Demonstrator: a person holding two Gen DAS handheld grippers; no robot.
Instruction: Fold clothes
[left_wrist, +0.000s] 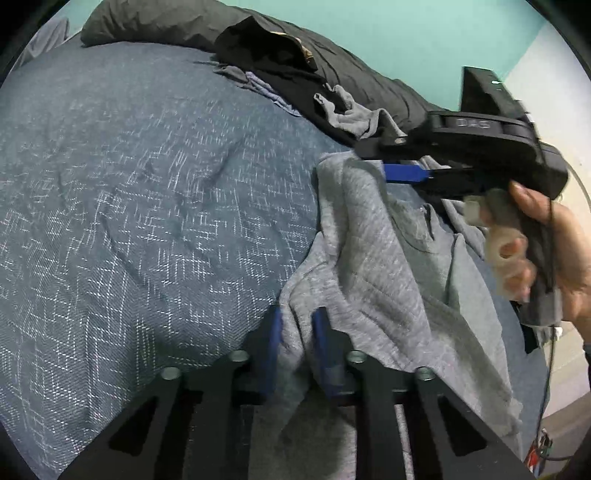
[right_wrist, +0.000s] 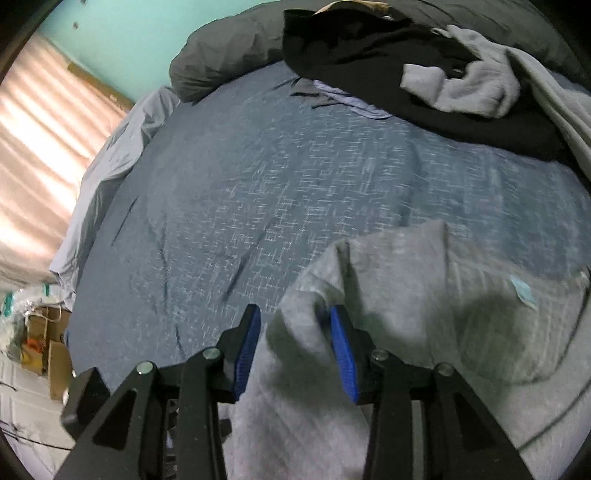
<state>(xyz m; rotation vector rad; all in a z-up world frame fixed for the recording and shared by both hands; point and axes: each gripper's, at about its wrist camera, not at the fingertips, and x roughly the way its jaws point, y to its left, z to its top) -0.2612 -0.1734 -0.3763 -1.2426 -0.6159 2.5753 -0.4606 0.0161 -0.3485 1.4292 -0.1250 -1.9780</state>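
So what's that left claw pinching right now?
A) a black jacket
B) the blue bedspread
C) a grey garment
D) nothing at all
C: in the left wrist view, the left gripper has its blue pads closed on a fold of the grey garment, which drapes over the bedspread.

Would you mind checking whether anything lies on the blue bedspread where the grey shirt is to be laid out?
Nothing visible does. The bedspread ahead of the grey shirt is bare; the pile of dark and grey clothes sits further back, by the pillows.
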